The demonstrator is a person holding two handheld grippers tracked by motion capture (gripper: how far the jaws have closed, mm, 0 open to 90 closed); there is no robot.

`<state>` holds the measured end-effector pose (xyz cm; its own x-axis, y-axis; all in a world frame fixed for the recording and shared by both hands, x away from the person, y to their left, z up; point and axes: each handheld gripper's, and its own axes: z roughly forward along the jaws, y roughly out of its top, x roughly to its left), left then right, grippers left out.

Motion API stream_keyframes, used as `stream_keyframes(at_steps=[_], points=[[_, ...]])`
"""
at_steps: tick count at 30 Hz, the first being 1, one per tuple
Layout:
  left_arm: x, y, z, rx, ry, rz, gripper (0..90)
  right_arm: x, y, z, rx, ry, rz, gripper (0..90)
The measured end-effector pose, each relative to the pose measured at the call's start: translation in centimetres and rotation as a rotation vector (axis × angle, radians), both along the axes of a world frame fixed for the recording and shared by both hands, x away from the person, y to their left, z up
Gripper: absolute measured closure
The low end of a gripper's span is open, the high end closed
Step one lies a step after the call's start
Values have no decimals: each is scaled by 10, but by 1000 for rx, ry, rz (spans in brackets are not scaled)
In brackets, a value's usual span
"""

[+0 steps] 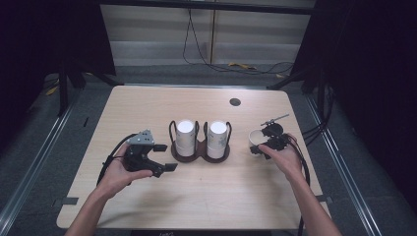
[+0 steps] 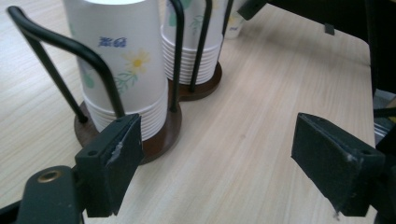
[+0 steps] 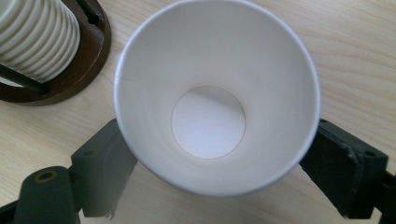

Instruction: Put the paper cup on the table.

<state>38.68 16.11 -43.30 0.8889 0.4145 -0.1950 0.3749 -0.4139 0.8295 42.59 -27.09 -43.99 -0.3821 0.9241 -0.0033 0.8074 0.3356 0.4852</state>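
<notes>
1. Right tool [image 1: 263,142]: its two black jaws sit on opposite sides of one loose white paper cup [image 3: 217,93] and press its wall, so it is clamped on the cup. In the right gripper view the cup's mouth faces the camera; the inside is white and holds nothing.
2. In the high view the cup [image 1: 255,137] is at the right of the table [image 1: 147,206], just beside the cup holder and apart from it.
3. Left tool [image 2: 233,158]: jaws wide apart, nothing between them, bare wood showing in the gap. In the high view it [image 1: 164,157] is held just left of the holder's near edge.
4. Count: two tools, one loose cup, one cup holder [image 1: 199,156], two cup stacks.
5. The holder has a dark brown double base with black wire uprights. Each bay holds one stack of upside-down cups: left stack [image 1: 185,135], right stack [image 1: 217,136]. The cups carry a flower print with blue lettering, seen in the left gripper view.
6. One dark round hole [image 1: 235,102] sits in the table near its far edge.
</notes>
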Motion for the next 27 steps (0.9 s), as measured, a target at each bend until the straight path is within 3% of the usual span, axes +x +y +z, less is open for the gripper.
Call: stream_keyframes(at_steps=[10,16,18,21,27], points=[[1,4,-2,12,16,35,163,-20,-8,-7,61,-89,-34,158],[1,13,-7,37,21,60,165,-34,-11,-6,53,-110,-51,157],[1,17,-8,13,31,67,165,-39,-13,-4,64,-125,-61,157],[1,22,-11,21,17,97,166,-49,-15,0,81,-160,-76,158],[-3,32,-21,39,32,132,166,-69,-15,-12,109,-161,-78,170]])
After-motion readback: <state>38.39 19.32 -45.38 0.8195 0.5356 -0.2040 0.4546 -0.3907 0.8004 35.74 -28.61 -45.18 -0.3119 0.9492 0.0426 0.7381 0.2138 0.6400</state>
